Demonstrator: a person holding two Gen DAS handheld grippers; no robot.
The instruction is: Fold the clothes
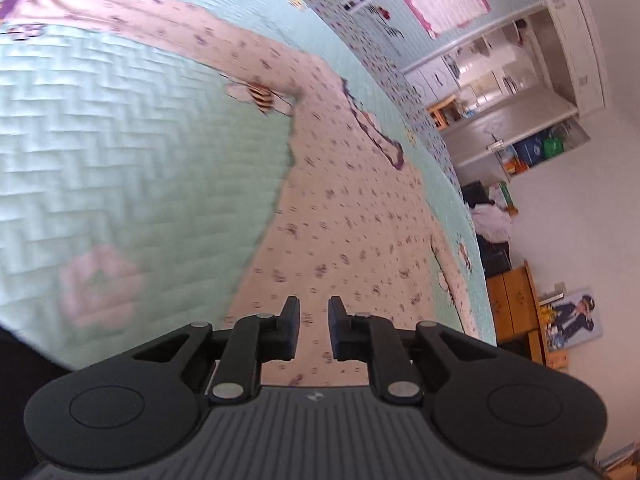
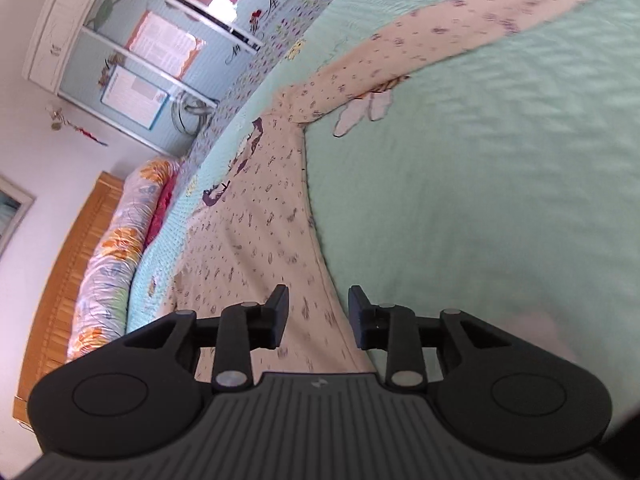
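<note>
One mint-green quilted bed (image 1: pixel 120 152) fills both views, with broad bare cover to either side of the garment. Spread flat along it lies a cream patterned long-sleeved top (image 1: pixel 352 232), sleeves stretched outward, side hems running clean and uncovered. Above its near hem, the left hand-held gripper (image 1: pixel 314 330) hangs narrowly parted and empty; the right hand-held gripper (image 2: pixel 318 318) gapes wider over the top's side edge, empty.

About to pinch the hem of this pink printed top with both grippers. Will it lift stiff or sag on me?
Likely floppy: the pink printed top lies flat and follows the quilted bedspread, with a wavy side edge. The sleeve would probably trail and drag when lifted. It looks thin, so probably light; both the left gripper and right gripper are open over it.
</note>
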